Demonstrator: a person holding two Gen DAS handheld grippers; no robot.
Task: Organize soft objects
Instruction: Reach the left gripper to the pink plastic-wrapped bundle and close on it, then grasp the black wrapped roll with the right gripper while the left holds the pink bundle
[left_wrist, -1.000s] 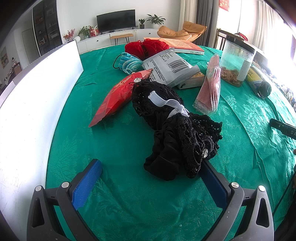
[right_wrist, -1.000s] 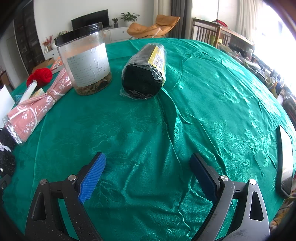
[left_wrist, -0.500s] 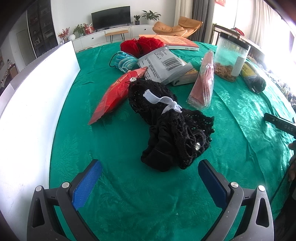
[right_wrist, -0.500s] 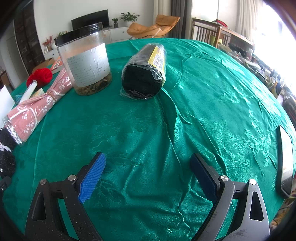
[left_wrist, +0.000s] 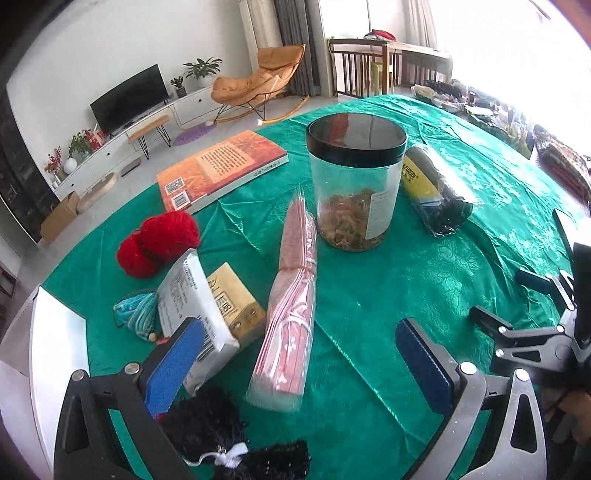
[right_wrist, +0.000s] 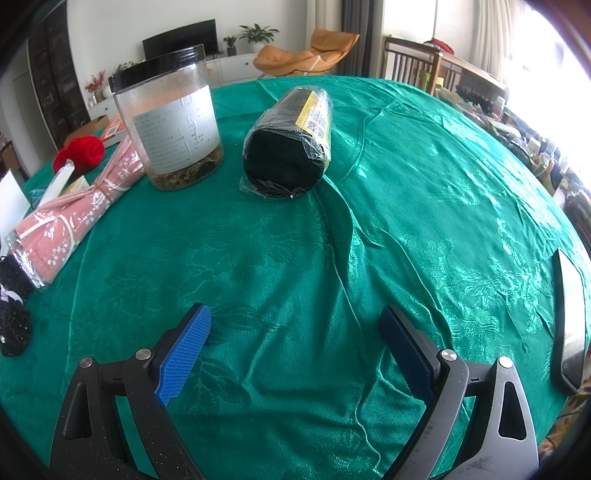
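1. Left tool (left_wrist: 299, 363): jaws spread wide, nothing between them, hovering low over the green-clothed surface (left_wrist: 369, 288).
2. Black lace bundle (left_wrist: 221, 435), tied with a white band, lies on the surface right under the left tool, close to its left finger; only its upper part shows at the bottom of the left view.
3. Pink fabric pack (left_wrist: 293, 291) in clear wrap lies lengthwise between the left tool's fingers and ahead of them, its near end just past the lace bundle.
4. Left of the pink pack: a white packet (left_wrist: 192, 299) leaning over a tan box (left_wrist: 232, 295), both touching. A teal yarn skein (left_wrist: 136, 314) sits just beside the packet, red yarn balls (left_wrist: 159, 242) farther back.
5. An orange book (left_wrist: 221, 166) lies flat at the far edge of the surface.
6. A clear jar (left_wrist: 356, 184) with a black lid stands upright beyond the pink pack, dried matter in its bottom. A dark roll (left_wrist: 436, 192) in plastic with a yellow label lies on its side just right of the jar.
7. Right tool (right_wrist: 295, 354): jaws also wide apart and empty, above bare cloth, well apart from the roll and jar.
8. A phone (right_wrist: 570, 325) lies at the right edge of the surface.
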